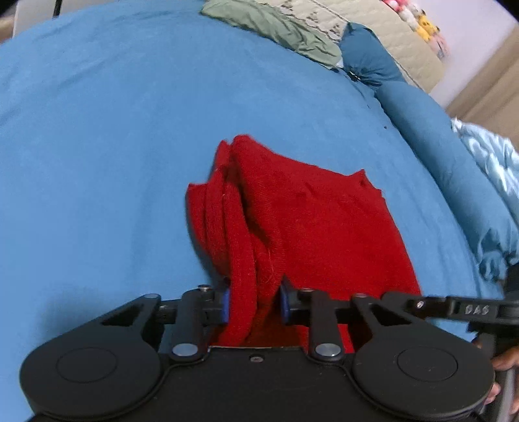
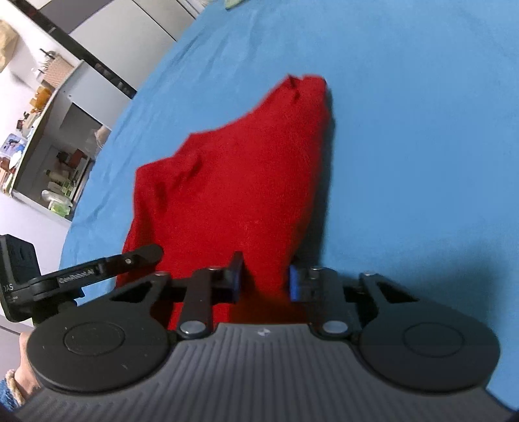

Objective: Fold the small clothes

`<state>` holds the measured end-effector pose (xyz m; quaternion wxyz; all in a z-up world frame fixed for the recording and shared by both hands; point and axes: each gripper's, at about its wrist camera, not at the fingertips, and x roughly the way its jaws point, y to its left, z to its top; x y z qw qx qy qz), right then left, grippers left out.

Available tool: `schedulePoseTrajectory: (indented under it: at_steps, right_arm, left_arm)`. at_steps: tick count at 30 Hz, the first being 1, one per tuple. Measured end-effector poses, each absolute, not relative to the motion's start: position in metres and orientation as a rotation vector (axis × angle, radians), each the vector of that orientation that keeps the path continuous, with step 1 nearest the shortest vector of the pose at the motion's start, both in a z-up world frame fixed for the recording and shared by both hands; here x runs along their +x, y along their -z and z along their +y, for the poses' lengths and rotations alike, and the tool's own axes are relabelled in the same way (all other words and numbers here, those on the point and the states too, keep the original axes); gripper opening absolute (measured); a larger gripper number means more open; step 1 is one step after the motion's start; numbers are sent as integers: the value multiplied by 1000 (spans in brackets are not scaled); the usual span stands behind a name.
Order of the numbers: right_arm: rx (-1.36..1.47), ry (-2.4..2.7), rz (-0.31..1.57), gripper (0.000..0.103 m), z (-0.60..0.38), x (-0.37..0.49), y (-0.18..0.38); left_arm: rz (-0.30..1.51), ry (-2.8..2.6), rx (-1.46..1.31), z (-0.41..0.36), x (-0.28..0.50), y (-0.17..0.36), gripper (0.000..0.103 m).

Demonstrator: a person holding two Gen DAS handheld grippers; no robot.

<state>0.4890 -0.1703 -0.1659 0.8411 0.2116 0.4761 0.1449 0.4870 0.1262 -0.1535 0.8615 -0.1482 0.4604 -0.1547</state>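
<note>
Left wrist view: left gripper clamped on bunched near edge of red knit garment, blue pads pressing stacked folds from both sides. Right wrist view: right gripper closed on same garment's near edge further along, cloth pinched between its pads; left pad looks tight on cloth, right pad at fabric edge, contact probably but not certain.

Garment: lying on blue bedsheet, already doubled over, several rolled layers at its left side seen from left wrist, two far corners pointing away from grippers. Near edge lifted slightly at both grips, rest resting on sheet.

Beyond garment, far side: crumpled green cloth w/ beige quilt behind it, blue pillow beside those. Off garment's left in right wrist view: shelf unit w/ bottles etc., past bed edge.

Handling, as judgement: soft, light, thick-ish knit; no stiffness, so sags between two grips and layers may slip apart if only top ply caught. Not fragile, not slippery; grips well on rubber pads. Best hold: through all layers at near corners, both sides level, keeping edge taut so fold lands square on far corners.
</note>
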Motion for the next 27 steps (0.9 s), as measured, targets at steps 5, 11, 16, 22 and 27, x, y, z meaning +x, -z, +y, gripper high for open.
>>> schedulePoseTrajectory:
  at_steps: [5,11,16,22,27]
  right_arm:
    - [405,-343,926,38,-170,467,117]
    - [379,-361,889,38,-209,397,47]
    - [372,-357,870,38,-254,317,30]
    - [362,-335,890,38,-272,243,93]
    - [411,-245,938,40,-284,214,161]
  left_arm:
    - [902,373,-296,114,459,108,25]
    - [826,446,-256,85,387,48,25]
    - [785,501,-259,56,318,35,25]
    - [853,517,-197,23,263,94,25]
    - [916,453,-165,17,248,141,25]
